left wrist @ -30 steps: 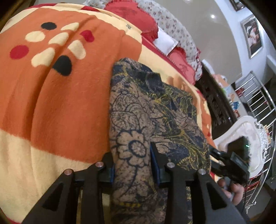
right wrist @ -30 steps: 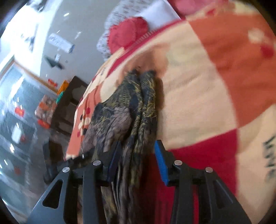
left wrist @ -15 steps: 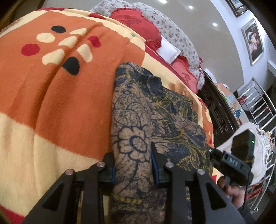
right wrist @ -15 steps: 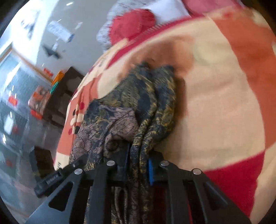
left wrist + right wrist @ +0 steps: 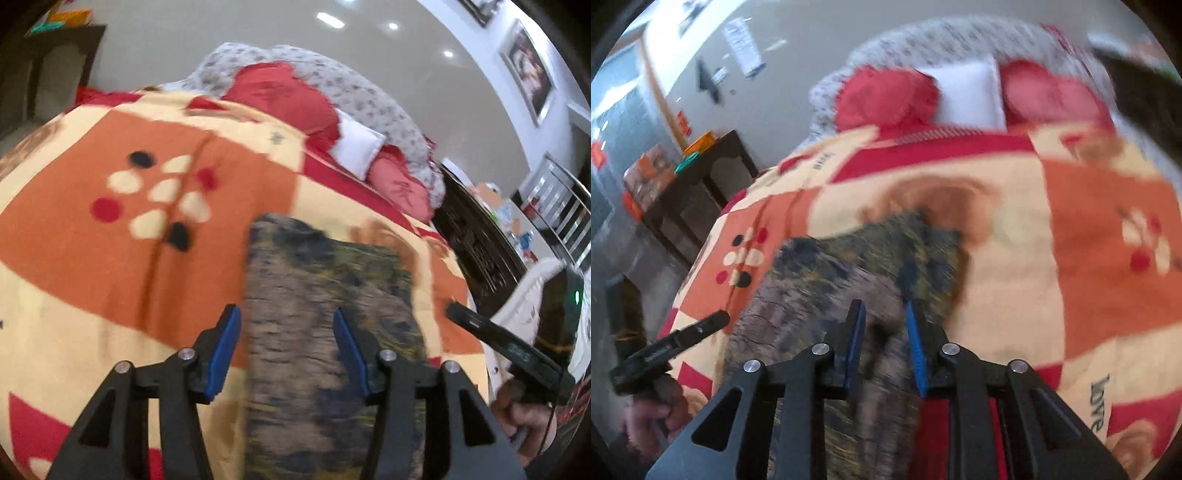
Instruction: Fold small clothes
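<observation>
Centrally, in both wrist views, the patterned garment lies folded into a long strip on the bed blanket, running from about 6 o'clock up toward 12 o'clock and stopping short of the red pillows. The left hand-held gripper has its jaws opening: the blue pads stand apart on either side of the strip's near end, and the blur makes it hard to tell whether either pad touches the cloth. The right hand-held gripper is also opening, its jaws narrower, with cloth showing between the pads; whether they press on it cannot be told.

Handling, as a judgement: the garment reads as thin woven cloth, light, limp and stacked in several layers. It should drape and sag when lifted, and the upper layers may slide off the lower ones. Firm holds would be at the corners of the near edge, at 5 and 7 o'clock, pinching all layers together. A pinch taken mid-strip would probably bunch the fold.
</observation>
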